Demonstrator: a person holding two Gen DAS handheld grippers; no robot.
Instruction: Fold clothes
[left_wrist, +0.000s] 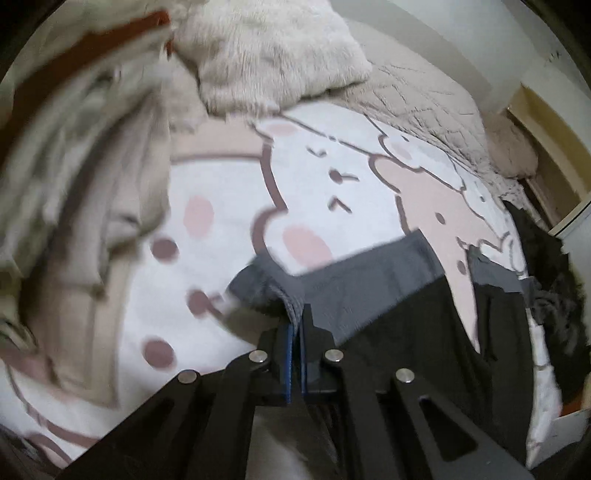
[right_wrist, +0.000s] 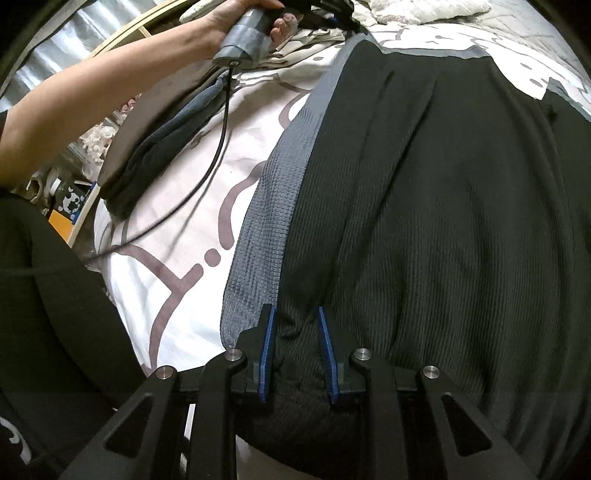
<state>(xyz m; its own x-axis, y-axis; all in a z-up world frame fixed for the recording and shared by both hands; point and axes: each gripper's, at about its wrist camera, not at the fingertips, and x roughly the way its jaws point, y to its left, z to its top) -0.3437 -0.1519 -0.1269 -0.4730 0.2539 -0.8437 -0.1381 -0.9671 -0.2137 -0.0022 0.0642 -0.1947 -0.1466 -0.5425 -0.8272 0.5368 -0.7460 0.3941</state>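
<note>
Garment (right_wrist: 443, 221), black with a grey band, lies spread on my bed's cartoon sheet (left_wrist: 221, 184). My left tool (left_wrist: 295, 317) is clenched on its grey corner at 12 o'clock; my right tool (right_wrist: 295, 314) stands released, fingers straddling black fabric.

Lighting's pretty soft and dim-ish indoors, nothing throwing hard shadows. The left wrist view is smearing badly: the beige bedding pile (left_wrist: 85, 155) on the left of the frame is streaking with motion blur, and the cartoon bedsheet (left_wrist: 221, 206) is looking mushy too, while the gripper linkage at the bottom is staying crisp. The right wrist view is much sharper; the waffle weave of the black garment (right_wrist: 443, 221) is reading clearly. Both frames are bending hard at the edges, with dark vignette corners.
</note>
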